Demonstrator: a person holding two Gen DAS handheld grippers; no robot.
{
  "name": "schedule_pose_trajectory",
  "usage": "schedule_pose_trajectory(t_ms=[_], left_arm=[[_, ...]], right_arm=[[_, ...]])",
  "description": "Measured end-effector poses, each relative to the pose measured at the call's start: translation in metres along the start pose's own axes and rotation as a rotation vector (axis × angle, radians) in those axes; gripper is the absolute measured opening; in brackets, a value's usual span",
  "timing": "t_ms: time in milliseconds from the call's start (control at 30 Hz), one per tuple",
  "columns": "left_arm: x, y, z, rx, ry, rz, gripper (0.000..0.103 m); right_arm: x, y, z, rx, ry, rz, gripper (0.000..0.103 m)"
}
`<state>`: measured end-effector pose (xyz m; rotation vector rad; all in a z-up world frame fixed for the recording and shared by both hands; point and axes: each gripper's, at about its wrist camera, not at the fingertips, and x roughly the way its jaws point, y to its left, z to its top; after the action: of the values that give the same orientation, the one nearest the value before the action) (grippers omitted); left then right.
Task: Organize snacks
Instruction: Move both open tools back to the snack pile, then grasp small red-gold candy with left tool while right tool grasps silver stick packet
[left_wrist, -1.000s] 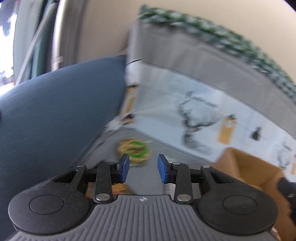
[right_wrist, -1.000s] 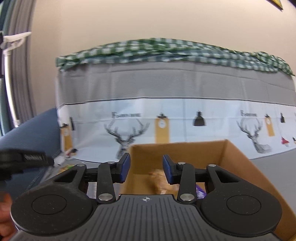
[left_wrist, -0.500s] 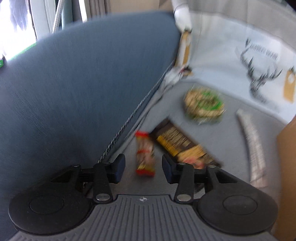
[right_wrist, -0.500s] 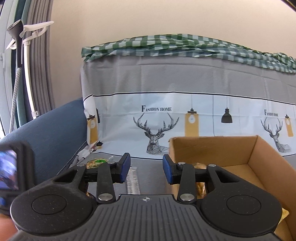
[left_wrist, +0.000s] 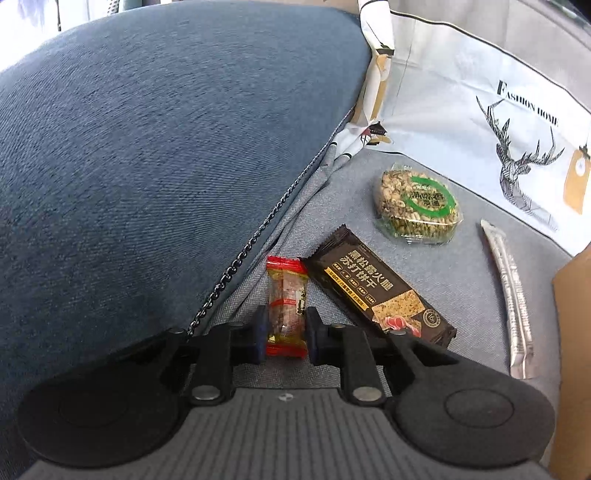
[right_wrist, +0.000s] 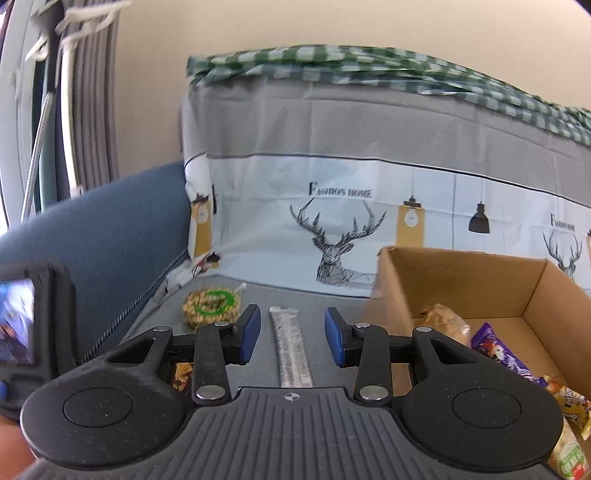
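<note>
Left gripper (left_wrist: 286, 328) closing on red-wrapped candy (left_wrist: 287, 306), pinched across its lower half; light, crinkly, slippery. Right gripper (right_wrist: 291, 330) spread, empty; cardboard box (right_wrist: 458, 269) at three o'clock.

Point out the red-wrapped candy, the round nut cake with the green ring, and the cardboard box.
red-wrapped candy (left_wrist: 287, 295): left wrist view, middle of the clear wrapper.
round nut cake (left_wrist: 417, 201): left wrist view, on its green-ringed top.
cardboard box (right_wrist: 461, 280): right wrist view, inner face of its back wall.

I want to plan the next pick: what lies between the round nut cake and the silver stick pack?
Nothing: in the left wrist view only bare grey cloth separates the round nut cake from the silver stick pack.
</note>
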<state>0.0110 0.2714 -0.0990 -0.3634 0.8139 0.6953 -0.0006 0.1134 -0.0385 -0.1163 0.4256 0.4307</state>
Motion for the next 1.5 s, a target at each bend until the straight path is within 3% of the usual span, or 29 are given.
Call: schedule_pose_trajectory(t_ms=[233, 500, 733, 767, 800, 833, 867, 1167, 1333, 1500], left_arm=[[-0.003, 0.008, 0.003, -0.078, 0.01, -0.098, 0.022], [-0.002, 0.02, 0.003, -0.182, 0.03, -0.227, 0.021], [-0.001, 0.019, 0.0, -0.173, 0.038, -0.246, 0.021], [-0.002, 0.018, 0.0, -0.17, 0.038, -0.244, 0.021], [-0.001, 0.018, 0.0, -0.165, 0.037, -0.244, 0.021], [-0.001, 0.017, -0.001, -0.159, 0.036, -0.245, 0.021], [-0.001, 0.016, -0.001, -0.152, 0.035, -0.246, 0.021], [-0.018, 0.021, -0.01, -0.082, 0.029, -0.303, 0.021], [-0.039, 0.031, -0.023, -0.071, 0.041, -0.315, 0.021], [-0.05, 0.036, -0.041, -0.069, 0.087, -0.279, 0.021]], right_arm=[[0.035, 0.021, -0.011, -0.016, 0.037, -0.048, 0.04], [0.089, 0.017, -0.027, 0.03, 0.156, -0.115, 0.04], [0.115, 0.004, -0.04, 0.07, 0.228, -0.167, 0.04], [0.116, 0.0, -0.041, 0.092, 0.24, -0.162, 0.032], [0.117, -0.003, -0.042, 0.11, 0.248, -0.153, 0.024], [0.116, -0.004, -0.042, 0.115, 0.246, -0.144, 0.006], [0.115, -0.004, -0.041, 0.11, 0.246, -0.128, 0.0], [0.068, 0.006, -0.028, 0.002, 0.198, 0.001, 0.0], [0.033, 0.001, -0.046, -0.059, 0.2, 0.048, 0.0], [0.031, -0.007, -0.058, -0.007, 0.23, 0.04, 0.003]])
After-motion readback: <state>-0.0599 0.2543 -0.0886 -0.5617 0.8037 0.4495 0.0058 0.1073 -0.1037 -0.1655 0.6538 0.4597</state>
